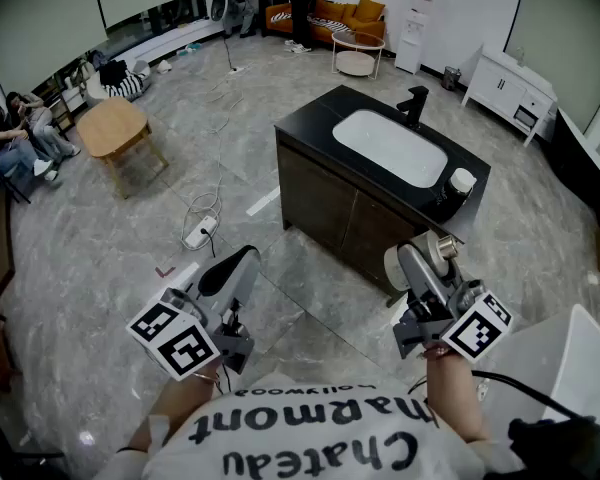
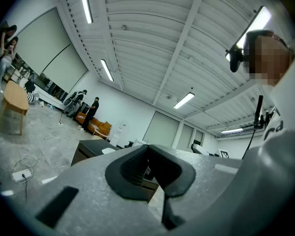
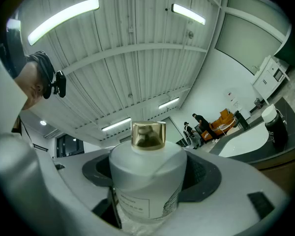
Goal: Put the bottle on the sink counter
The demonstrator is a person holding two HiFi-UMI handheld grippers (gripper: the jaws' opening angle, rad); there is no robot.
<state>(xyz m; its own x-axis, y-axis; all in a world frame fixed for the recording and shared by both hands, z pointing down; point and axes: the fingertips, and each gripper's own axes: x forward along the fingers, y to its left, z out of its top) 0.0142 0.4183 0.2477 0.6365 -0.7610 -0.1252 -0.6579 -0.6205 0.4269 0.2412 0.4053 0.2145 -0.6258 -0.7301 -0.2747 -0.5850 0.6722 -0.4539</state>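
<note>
Holding a frosted white round bottle with a shiny gold cap point(image 3: 146, 176) in the right gripper point(image 1: 425, 260), jaws spread very wide and pressing on its sides, in the air near the front of the black sink counter with the white basin point(image 1: 310, 128), not touching it. Holding the left gripper point(image 1: 230, 276) with jaws together, nothing between them. Possibly risking a slip through gripping such a smooth, wide body at nearly full spread; also risking, when setting down near the corner, knocking the dark white-capped jar point(image 1: 461, 184) or landing half over the edge.
</note>
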